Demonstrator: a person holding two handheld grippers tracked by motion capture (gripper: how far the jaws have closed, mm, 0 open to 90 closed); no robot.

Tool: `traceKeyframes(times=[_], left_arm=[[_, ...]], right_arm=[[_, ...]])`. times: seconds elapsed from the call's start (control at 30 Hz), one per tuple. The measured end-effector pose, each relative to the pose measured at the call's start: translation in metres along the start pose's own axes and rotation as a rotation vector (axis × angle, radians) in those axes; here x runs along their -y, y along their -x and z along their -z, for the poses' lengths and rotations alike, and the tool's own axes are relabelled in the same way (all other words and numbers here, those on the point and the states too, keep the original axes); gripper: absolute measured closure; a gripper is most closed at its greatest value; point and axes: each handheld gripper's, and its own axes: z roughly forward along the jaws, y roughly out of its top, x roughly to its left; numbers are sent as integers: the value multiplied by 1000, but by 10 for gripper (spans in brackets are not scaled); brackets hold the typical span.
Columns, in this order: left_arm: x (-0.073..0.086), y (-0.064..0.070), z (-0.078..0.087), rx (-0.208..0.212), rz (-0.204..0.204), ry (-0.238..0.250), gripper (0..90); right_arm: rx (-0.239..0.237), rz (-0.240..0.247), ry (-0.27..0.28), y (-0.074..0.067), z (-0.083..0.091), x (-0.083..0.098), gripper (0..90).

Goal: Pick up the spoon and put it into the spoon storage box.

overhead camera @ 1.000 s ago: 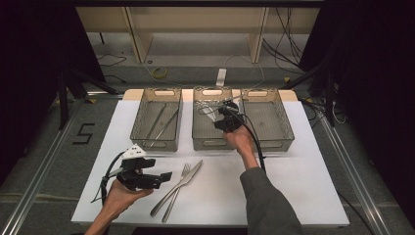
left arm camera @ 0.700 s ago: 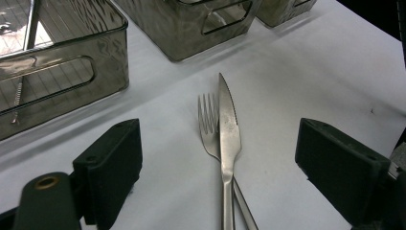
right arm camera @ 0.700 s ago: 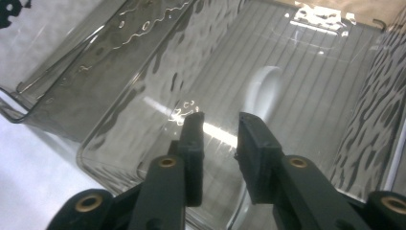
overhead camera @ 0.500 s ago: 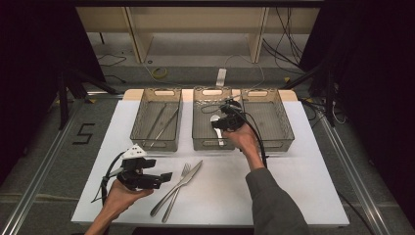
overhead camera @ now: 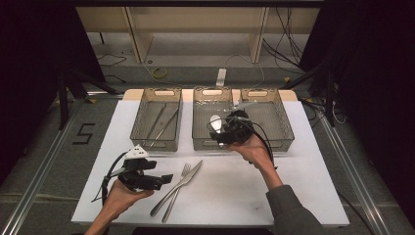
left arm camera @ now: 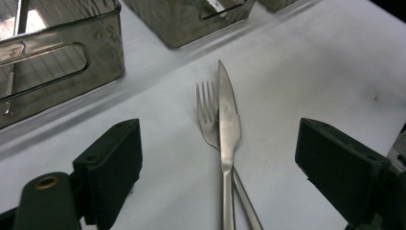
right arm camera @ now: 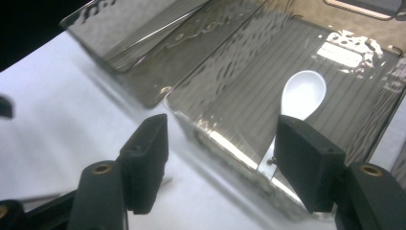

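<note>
A white spoon (overhead camera: 214, 119) (right arm camera: 302, 96) lies on the floor of the middle metal basket (overhead camera: 200, 142). My right gripper (overhead camera: 222, 130) (right arm camera: 222, 143) hovers over that basket's near wall. Its jaws have just been opening and stand open with nothing between them; the spoon lies beyond them. A steel fork (overhead camera: 177, 187) (left arm camera: 206, 112) and knife (overhead camera: 188, 177) (left arm camera: 229, 120) lie crossed on the white table near its front. My left gripper (overhead camera: 164, 178) (left arm camera: 222, 151) rests just left of them, open wide and pointing at them.
The left basket (overhead camera: 139, 122) holds long thin metal utensils. The right basket (overhead camera: 288, 125) stands beside the middle one. All three line the back of the white tabletop (overhead camera: 303, 171). Beyond the table are shelving legs and cables on the floor.
My right gripper has drawn back toward the table's front from deeper over the middle basket and has risen a little. The white spoon now lies uncovered in that basket. The left hand has kept still.
</note>
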Motion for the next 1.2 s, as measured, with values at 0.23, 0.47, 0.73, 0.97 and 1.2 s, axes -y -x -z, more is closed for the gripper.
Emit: traceKeyframes(times=[0.23,0.47,0.73,0.97,1.2], left_arm=[[1,3,-6,-5,-14,-63,162],[2,5,-10,-3,-29,-129,185],[5,7,-15,-21,-57,-208,230],[6,8,-18,-16,-74,-248,255],[7,10,-21,-9,-71,-277,282]], right_arm=[[-20,31,-3,-7,18,36,352],[-27,18,7,-8,29,65,345],[-41,0,36,-11,36,89,340],[-34,-11,58,-11,40,102,330],[-29,-18,79,-14,46,111,320]])
